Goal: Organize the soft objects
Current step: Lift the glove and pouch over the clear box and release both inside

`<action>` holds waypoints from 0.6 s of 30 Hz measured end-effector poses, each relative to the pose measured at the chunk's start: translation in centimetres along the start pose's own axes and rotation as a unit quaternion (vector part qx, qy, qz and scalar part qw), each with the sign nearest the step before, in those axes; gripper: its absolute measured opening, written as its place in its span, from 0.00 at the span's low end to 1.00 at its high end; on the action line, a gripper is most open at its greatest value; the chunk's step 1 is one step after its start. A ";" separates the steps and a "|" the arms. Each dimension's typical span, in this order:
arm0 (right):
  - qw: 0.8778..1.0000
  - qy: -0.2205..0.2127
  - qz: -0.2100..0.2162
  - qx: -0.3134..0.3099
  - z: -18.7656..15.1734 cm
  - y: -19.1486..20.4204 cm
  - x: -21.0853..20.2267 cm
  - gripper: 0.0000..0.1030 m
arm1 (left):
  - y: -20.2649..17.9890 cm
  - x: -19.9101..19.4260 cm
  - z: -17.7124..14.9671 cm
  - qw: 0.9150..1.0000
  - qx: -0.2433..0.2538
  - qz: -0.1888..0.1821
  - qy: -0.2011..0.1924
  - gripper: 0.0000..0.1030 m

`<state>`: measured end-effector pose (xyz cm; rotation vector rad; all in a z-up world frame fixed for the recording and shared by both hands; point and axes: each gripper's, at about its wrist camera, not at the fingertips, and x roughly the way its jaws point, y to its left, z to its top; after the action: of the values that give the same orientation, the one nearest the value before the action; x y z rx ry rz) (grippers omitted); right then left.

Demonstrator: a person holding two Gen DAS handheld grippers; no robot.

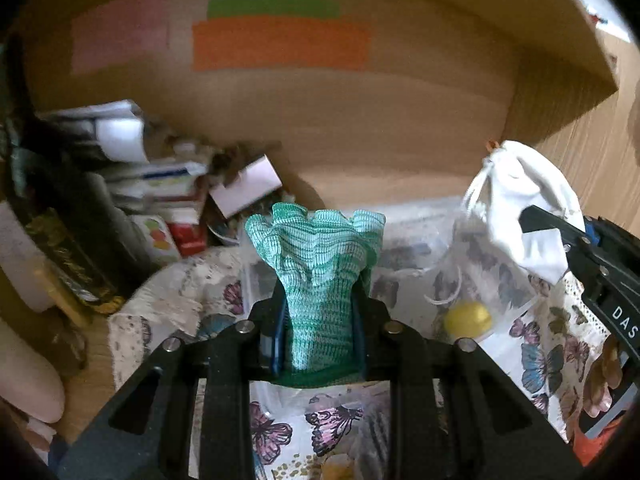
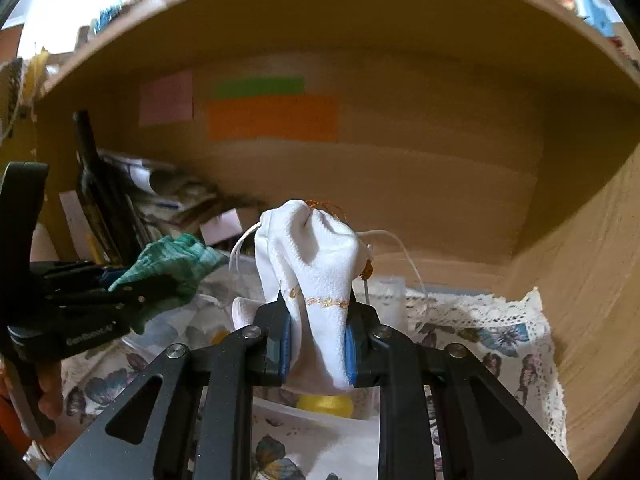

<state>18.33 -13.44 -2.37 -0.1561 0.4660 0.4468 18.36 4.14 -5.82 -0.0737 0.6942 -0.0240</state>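
Left to right across a wooden shelf recess lined with a butterfly-print cloth [image 1: 540, 360]. At far left, a dark bottle [image 2: 94, 184] stands beside a loose pile of papers and small boxes [image 1: 168, 184]. The left gripper [image 1: 320, 320] has its fingers closed on a green mesh cloth [image 1: 320, 256], whose ruffled free end fans out above the blue pads; the cloth is held clear of the lining. A clear plastic container [image 1: 420, 216], only faintly visible, sits on the lining beyond and between the two grippers, and a yellow ball [image 1: 467, 319] lies low by it, though whether inside it cannot be told. The right gripper [image 2: 316, 344] has its fingers closed on a white drawstring pouch [image 2: 316, 256] with gold trim, its cords trailing to the right, held above the yellow ball [image 2: 325, 405]. Step in hand, as judged: both soft items are gripped and carried, neither yet deposited. The next move probably calls for lowering each over the container's opening and releasing in turn, keeping the trailing cords and the mesh ruffle from catching on the rim.
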 end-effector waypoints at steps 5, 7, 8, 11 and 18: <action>0.999 0.034 0.005 -0.008 -0.8 0.5 2.4 0.18 | -0.3 2.5 -0.7 0.999 0.010 -0.003 0.033 0.26; 0.999 0.047 0.005 -0.012 -1.4 0.6 3.2 0.18 | -0.3 3.1 -1.0 0.999 0.011 -0.004 0.040 0.26; 0.998 0.056 0.006 -0.014 -1.6 0.6 3.7 0.18 | -0.4 3.5 -1.0 0.999 0.012 -0.005 0.045 0.26; 0.997 0.078 0.004 -0.018 -2.2 0.8 4.9 0.18 | -0.5 4.3 -1.1 0.998 0.015 -0.007 0.058 0.26; 0.993 0.116 0.006 -0.026 -3.2 1.2 6.7 0.21 | -0.9 4.4 -1.5 0.997 0.023 -0.009 0.067 0.37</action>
<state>21.87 -10.60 -8.36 -0.2578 0.6846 0.4548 20.79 2.94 -9.69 -0.0341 0.8258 -0.0621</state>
